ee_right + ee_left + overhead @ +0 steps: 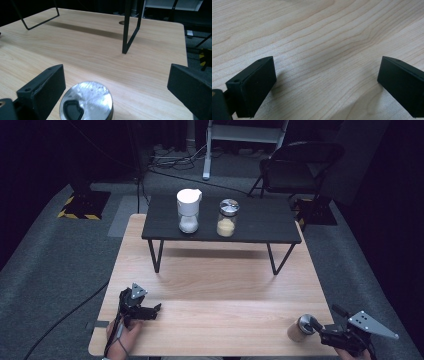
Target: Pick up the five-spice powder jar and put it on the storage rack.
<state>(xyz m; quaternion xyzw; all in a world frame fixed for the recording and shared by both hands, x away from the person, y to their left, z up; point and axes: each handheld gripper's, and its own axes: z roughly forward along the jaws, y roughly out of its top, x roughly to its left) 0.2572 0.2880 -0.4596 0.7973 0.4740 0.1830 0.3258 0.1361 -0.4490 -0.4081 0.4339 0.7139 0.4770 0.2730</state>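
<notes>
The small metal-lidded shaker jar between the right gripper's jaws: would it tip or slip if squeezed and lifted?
The small metal-lidded shaker jar stands upright on the light wooden table; being taller than wide, it could tip if nudged high. Its round, probably glass side may slip in the flat jaws of the right gripper. It probably stays rigid.

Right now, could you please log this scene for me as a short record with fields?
surface: light wood table
raised shelf: black shelf on wire legs at the far side
on shelf: white-lidded jar; metal-lidded jar with yellow contents
near right: small shaker, metal top
left tongs: open, over bare wood
right tongs: open, shaker between the jaws, not gripped
</notes>
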